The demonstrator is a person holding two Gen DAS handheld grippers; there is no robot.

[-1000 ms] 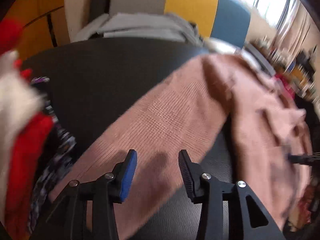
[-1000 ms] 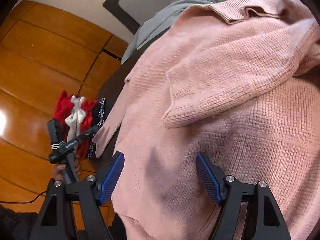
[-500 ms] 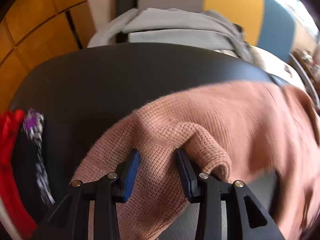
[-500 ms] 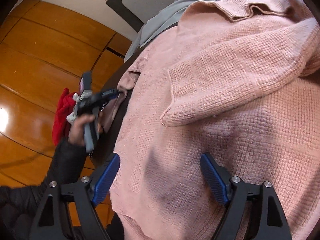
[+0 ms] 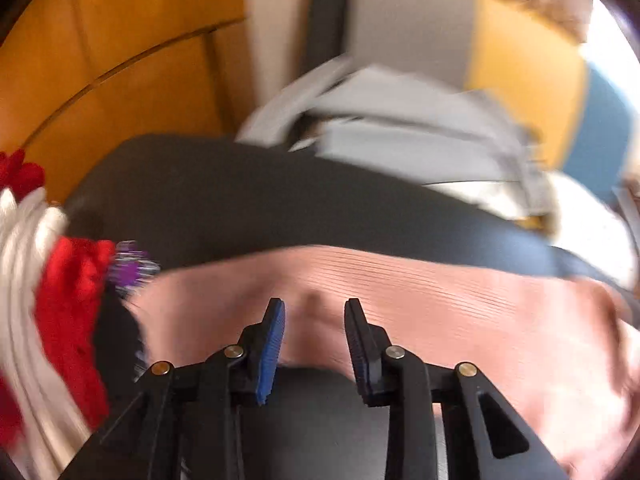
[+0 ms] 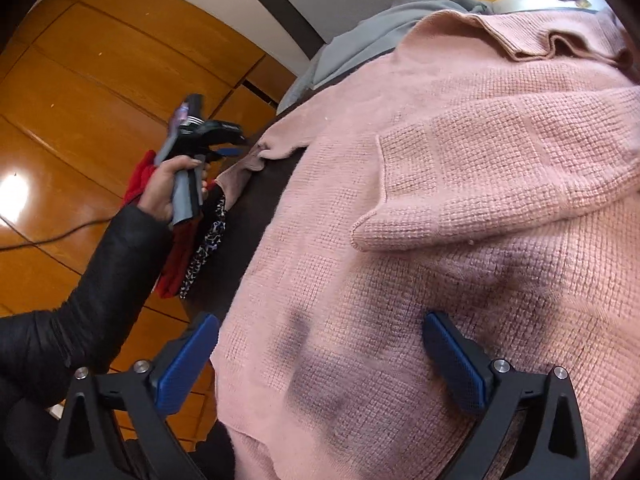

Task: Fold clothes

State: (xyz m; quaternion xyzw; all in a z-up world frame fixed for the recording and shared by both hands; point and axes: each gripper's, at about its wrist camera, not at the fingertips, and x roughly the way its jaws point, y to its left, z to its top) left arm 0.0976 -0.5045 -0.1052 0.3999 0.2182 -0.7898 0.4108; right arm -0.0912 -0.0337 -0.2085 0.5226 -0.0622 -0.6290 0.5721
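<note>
Sleeve fold on the pink sweater (image 6: 460,208), left side in hand

Sweater lies spread over the dark table (image 5: 248,200), its left sleeve (image 6: 250,160) reaching the table's left edge beside a red garment (image 5: 68,308). The left gripper (image 5: 314,334) has just been closing with a pinch of sleeve between its jaws; whether the pads press yet, I cannot tell. The right gripper (image 6: 320,360) has just been opening and hovers wide over the hem, holding nothing. Next, probably: carry the sleeve inward across the body
</note>
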